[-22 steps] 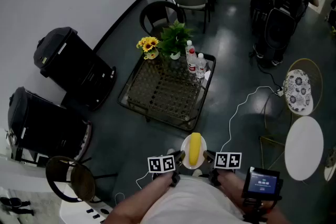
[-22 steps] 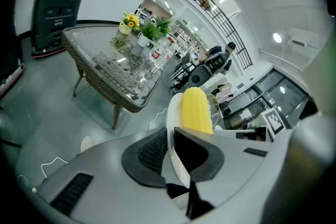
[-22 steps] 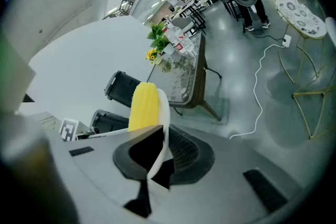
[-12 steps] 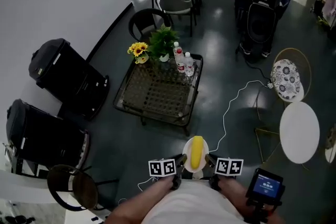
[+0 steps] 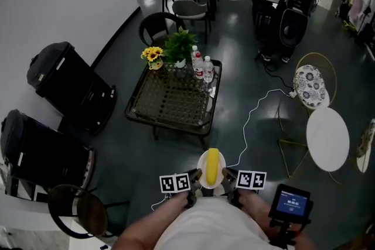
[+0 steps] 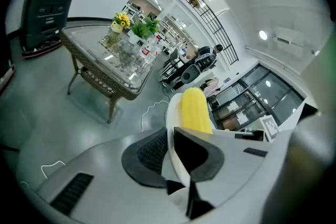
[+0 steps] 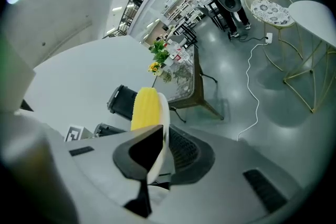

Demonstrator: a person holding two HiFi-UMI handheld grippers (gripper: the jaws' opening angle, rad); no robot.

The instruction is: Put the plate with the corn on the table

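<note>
A white plate (image 5: 201,164) carries a yellow corn cob (image 5: 212,165) and is held in the air over the dark floor, close to the person's body. My left gripper (image 5: 196,177) is shut on the plate's left rim and my right gripper (image 5: 227,176) on its right rim. In the left gripper view the plate (image 6: 171,113) and corn (image 6: 194,110) rise from the shut jaws. The right gripper view shows the same plate (image 7: 164,113) and corn (image 7: 146,107). The glass-topped wicker table (image 5: 170,103) stands ahead, apart from the plate.
Sunflowers (image 5: 152,55), a green plant (image 5: 181,44) and water bottles (image 5: 202,68) crowd the table's far end. Two black bins (image 5: 67,82) stand to the left, with a stool (image 5: 76,208) near them. A white cable (image 5: 252,120) lies on the floor. At the right is a round white table (image 5: 328,139).
The view has shifted: the table now appears slightly farther off and more to the left. Both grippers have kept the plate between them.
</note>
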